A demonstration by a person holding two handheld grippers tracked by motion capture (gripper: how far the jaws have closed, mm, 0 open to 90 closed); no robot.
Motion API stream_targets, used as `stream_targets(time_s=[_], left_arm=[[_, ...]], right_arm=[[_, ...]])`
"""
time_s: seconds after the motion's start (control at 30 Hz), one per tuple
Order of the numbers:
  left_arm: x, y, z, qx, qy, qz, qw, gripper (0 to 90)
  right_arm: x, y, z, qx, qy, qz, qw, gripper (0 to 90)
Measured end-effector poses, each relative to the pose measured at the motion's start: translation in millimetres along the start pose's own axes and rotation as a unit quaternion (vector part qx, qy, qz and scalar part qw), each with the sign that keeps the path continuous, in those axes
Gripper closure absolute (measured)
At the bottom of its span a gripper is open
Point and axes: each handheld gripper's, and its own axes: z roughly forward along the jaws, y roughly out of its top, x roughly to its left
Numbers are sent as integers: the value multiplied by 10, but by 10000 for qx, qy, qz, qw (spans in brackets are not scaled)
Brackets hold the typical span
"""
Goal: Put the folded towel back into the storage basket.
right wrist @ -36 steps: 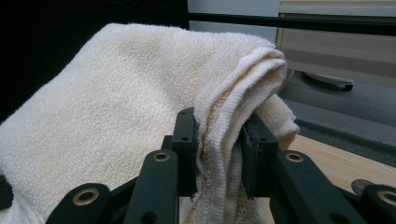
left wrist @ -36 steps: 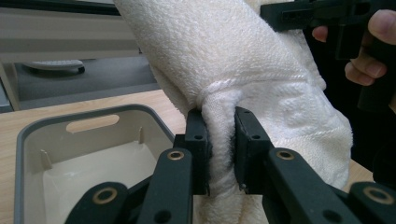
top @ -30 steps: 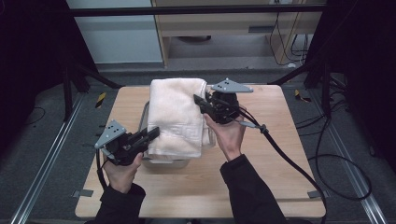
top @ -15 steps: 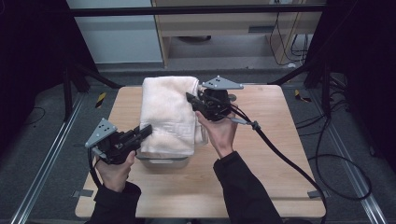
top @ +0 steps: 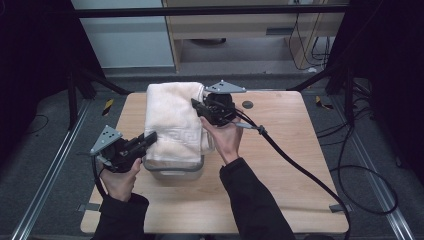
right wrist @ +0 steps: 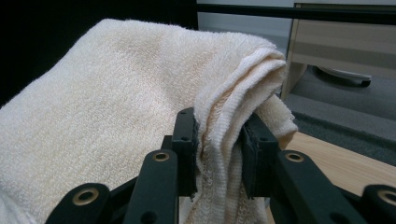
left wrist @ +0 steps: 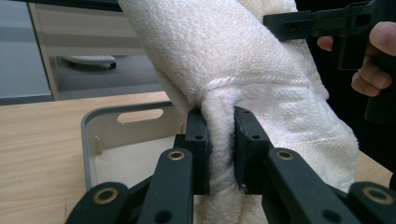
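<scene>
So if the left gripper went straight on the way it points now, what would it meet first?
The towel: the left gripper is already shut on a fold of it. Further along that line, the right gripper probably comes next, though depth is unclear.

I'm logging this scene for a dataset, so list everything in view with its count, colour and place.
towel: one, cream, folded, stretched over the bin and clamped at two edges.
bin: one, grey plastic with a handle slot, on the table under the towel.
table: one, light wood, centre of the high view.
cabinet: one, pale wood, behind the table.
floor cables: several, black, right of the table.
left gripper: one, black, shut on the towel's near left edge.
right gripper: one, black, shut on the towel's far right edge, cable trailing right.
hands: two, in dark sleeves, coming in from the bottom edge.
</scene>
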Motion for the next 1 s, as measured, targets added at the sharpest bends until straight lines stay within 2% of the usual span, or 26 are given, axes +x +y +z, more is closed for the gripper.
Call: stream_targets(time_s=[0.63,1.0], left_arm=[[225,-161,158,312,237,-151,9991,772],[361,-306,282,643,408,-196,9969,773]], right_arm=[[-38,-189,369,267,31,160,9995,703],[-24,-354,573,519,-61,170,9985,702]])
